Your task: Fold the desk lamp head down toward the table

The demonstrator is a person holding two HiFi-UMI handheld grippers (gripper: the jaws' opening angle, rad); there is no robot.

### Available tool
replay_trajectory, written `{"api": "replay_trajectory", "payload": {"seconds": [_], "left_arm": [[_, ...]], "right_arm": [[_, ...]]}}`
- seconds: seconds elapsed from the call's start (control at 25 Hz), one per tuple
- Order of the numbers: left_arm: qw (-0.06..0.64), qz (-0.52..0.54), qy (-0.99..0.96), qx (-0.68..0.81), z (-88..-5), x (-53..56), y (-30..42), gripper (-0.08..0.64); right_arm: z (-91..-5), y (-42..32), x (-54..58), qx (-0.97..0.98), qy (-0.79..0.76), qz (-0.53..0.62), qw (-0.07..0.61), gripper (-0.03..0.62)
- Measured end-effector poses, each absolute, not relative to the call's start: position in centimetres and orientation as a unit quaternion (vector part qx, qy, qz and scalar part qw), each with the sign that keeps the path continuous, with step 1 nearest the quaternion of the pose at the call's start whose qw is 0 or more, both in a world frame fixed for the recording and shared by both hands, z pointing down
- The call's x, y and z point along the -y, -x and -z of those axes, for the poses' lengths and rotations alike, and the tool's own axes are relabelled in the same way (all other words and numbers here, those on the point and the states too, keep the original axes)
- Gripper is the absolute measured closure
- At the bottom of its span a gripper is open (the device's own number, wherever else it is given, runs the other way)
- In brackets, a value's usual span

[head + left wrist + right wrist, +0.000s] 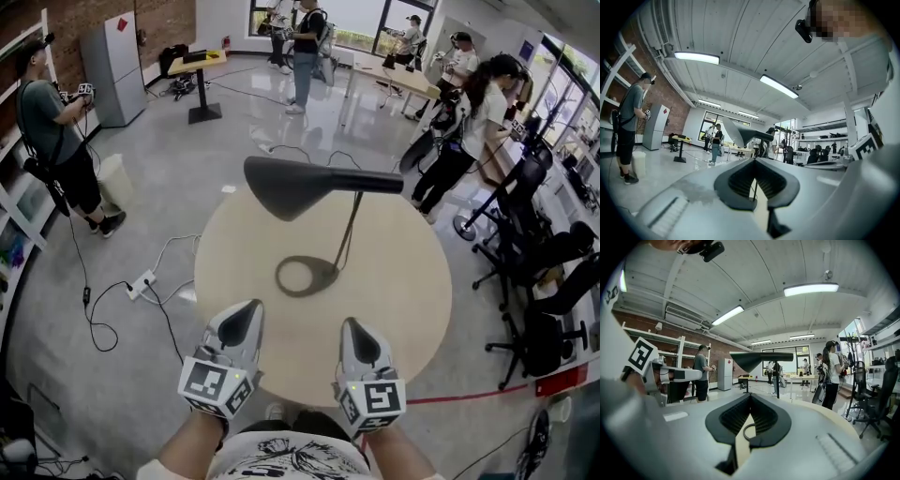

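Both held low at the near rim of the round counter (412, 309), side by side, pointing forward. On the left gripper (251, 306), jaws together at the tips, nothing clamped between them. Only a thin sliver of counter visible through the slit in its own view. Same story on the right gripper (350, 322): jaws closed tip to tip, empty, clear of everything on the counter.

Straight ahead of both, apart from the tips, the desk lamp (323, 187). Ring-shaped base (306, 277) flat on the counter, ahead of and between the two grippers. Thin stem (351, 225) slanting up and away from there. Up top, the lamp head (286, 186), a dark cone on a level arm. Broad end out toward the left gripper's side, riding high above the counter, not folded down.

From the left gripper view, lamp head (743, 133) just above the closed tips, stem dropping behind them. From the right gripper view, lamp head (757, 358) level above the tips, base (749, 430) peeking through the slit. No contact between either gripper and the lamp.

Beyond the counter, a white power strip (141, 284) on the floor off the left gripper's outer side. Farther out that way, a standing person (56, 122). Off the right gripper's outer side, dark office chairs (544, 281).
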State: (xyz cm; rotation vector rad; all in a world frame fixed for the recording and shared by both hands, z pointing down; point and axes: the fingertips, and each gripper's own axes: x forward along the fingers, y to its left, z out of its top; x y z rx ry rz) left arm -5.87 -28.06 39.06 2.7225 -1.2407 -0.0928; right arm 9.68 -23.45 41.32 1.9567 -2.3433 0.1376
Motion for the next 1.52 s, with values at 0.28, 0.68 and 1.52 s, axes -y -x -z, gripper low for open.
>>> {"api": "replay_trajectory", "payload": {"seconds": [0.28, 0.68, 1.52], "left_arm": [[0.064, 0.036, -0.907, 0.414, -38.0, 31.7, 4.3, 0.554], [-0.032, 0.058, -0.901, 0.428, -29.6, 37.4, 4.1, 0.554], [-0.092, 0.014, -0.876, 0.473, -27.5, 46.5, 4.7, 0.554]], "right_arm": [[-40.9, -9.8, 28.1, 0.791, -0.608, -0.066, 0.025, 0.583], [-39.5, -10.8, 33.4, 0.810, -0.583, -0.061, 0.023, 0.583], [-40.1, -10.0, 37.0, 0.829, -0.555, -0.059, 0.045, 0.583]]}}
